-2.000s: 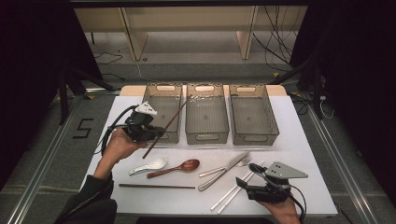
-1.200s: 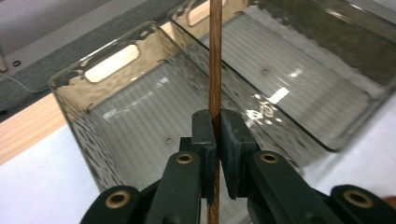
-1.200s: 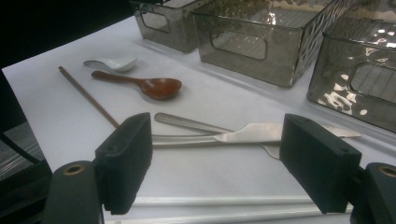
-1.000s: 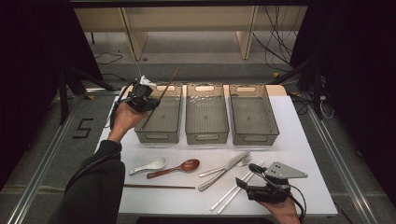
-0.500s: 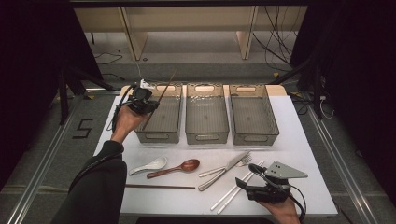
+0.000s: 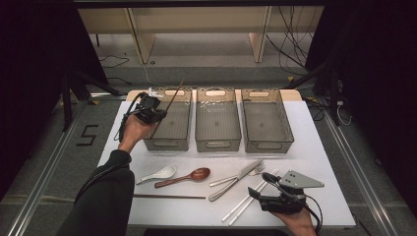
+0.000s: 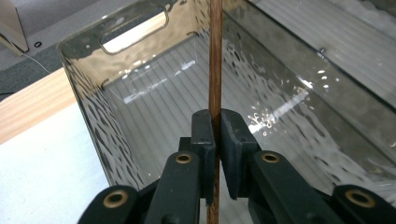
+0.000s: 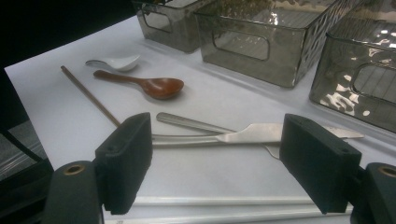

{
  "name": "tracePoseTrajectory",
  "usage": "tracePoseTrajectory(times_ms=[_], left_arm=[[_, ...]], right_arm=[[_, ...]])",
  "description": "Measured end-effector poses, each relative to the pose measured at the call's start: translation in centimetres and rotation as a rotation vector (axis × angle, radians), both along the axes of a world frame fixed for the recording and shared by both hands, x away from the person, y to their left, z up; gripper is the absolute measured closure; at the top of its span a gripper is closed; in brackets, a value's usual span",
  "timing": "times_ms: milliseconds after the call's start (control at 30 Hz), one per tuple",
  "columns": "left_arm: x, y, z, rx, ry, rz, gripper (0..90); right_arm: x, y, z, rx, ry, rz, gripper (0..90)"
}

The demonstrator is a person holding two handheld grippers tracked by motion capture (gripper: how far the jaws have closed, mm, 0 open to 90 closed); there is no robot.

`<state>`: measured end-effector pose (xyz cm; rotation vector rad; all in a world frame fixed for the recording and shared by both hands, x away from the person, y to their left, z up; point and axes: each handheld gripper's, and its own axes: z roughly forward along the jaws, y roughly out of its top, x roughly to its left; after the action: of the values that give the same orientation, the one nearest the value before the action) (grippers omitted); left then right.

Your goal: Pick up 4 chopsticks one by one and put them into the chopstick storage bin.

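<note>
Brown wooden chopstick [image 7: 215, 70]: thin, straight, dark-stained. Clamped near mid-length between the shut pads of the left claw [image 7: 215, 135]. Held tilted, upper end pointing up and away, above the leftmost smoky translucent bin [image 6: 173, 129], over its open interior.

A white-topped bench [image 6: 314, 147] carries three smoky clear plastic bins [image 6: 218, 123] far ahead of the right jaws; just before those jaws lie a steel knife [image 8: 224, 138] and fork [image 8: 275, 150], beyond them a brown wooden spoon [image 8: 149, 85], a white ceramic spoon [image 8: 114, 62] and a dark wooden chopstick [image 8: 88, 95]
</note>
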<state>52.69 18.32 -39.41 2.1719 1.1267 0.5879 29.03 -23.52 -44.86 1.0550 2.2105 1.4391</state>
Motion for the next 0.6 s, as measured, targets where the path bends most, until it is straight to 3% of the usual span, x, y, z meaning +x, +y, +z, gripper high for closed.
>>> tracePoseTrajectory(times_ms=[167,333,467,600], left_arm=[[0.0,0.0,-0.4,0.007,0.014,0.016,81.2],[-0.1,0.4,0.1,-0.026,0.043,0.036,66.8],[-0.8,0.4,0.9,-0.053,0.094,0.008,52.1],[-2.2,0.0,1.7,-0.073,0.108,-0.029,42.5]], right_arm=[[0.0,0.0,0.0,0.000,0.003,-0.001,26.4],[0.0,0.0,0.0,0.000,0.003,0.000,26.4],[0.0,0.0,-0.1,0.001,0.004,-0.001,26.4],[0.0,0.0,0.0,0.001,0.004,-0.003,26.4]])
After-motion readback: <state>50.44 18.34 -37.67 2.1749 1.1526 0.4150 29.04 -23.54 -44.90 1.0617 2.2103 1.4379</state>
